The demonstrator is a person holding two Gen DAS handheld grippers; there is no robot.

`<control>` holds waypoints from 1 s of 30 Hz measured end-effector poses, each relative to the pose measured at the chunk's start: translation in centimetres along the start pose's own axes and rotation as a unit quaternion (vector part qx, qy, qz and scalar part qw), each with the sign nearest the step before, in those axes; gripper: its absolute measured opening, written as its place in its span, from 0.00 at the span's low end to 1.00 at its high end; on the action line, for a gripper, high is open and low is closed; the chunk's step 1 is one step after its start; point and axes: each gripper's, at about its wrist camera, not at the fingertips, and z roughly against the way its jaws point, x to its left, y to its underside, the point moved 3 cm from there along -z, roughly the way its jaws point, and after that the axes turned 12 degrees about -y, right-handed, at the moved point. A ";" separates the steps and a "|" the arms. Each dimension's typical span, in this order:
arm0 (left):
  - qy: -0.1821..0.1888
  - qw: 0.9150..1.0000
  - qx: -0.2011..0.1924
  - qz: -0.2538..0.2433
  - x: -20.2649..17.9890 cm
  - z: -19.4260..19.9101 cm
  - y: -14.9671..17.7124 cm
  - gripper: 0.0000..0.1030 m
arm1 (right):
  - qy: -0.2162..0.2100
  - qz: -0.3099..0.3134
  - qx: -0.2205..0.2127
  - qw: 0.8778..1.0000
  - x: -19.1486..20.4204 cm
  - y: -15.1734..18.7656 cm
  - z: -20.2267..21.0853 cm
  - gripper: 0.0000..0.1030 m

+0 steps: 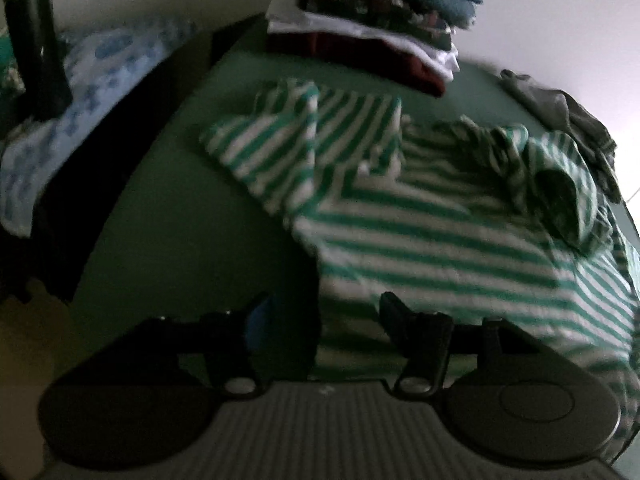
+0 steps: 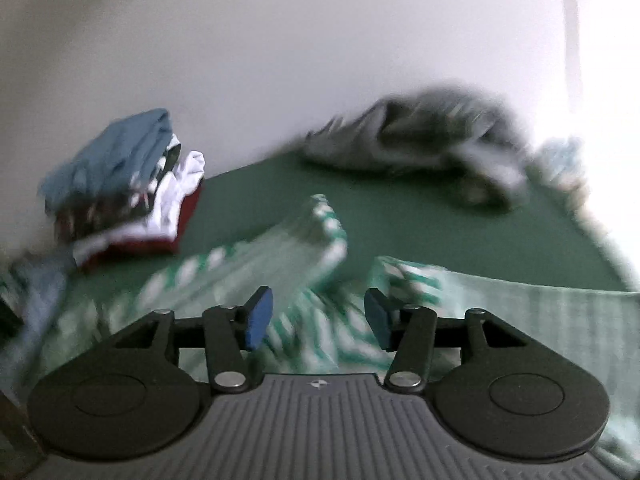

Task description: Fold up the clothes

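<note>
Your green bed sheet (image 1: 168, 208) carries everything: the green-and-white striped shirt (image 1: 440, 240) lies spread on it, its long axis running from your grippers up toward the far wall, one sleeve (image 1: 280, 140) folded across at upper left. It looks soft, knitted and rumpled near the collar. The left gripper (image 1: 320, 312) sits over the shirt's near left edge, fingers apart, nothing between them; the right gripper (image 2: 318, 316) hovers above the bunched stripes, blue pads (image 2: 258, 316) apart and empty too. Judging by that, your left is nearer a clean hem. Beyond sit a folded stack (image 2: 128, 196) and a crumpled grey garment (image 2: 420, 148).
</note>
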 end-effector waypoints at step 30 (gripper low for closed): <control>0.064 0.993 -0.045 -0.092 -5.5 5.4 9.4 0.47 | -0.090 0.087 0.089 0.988 6.4 16.5 8.7 0.44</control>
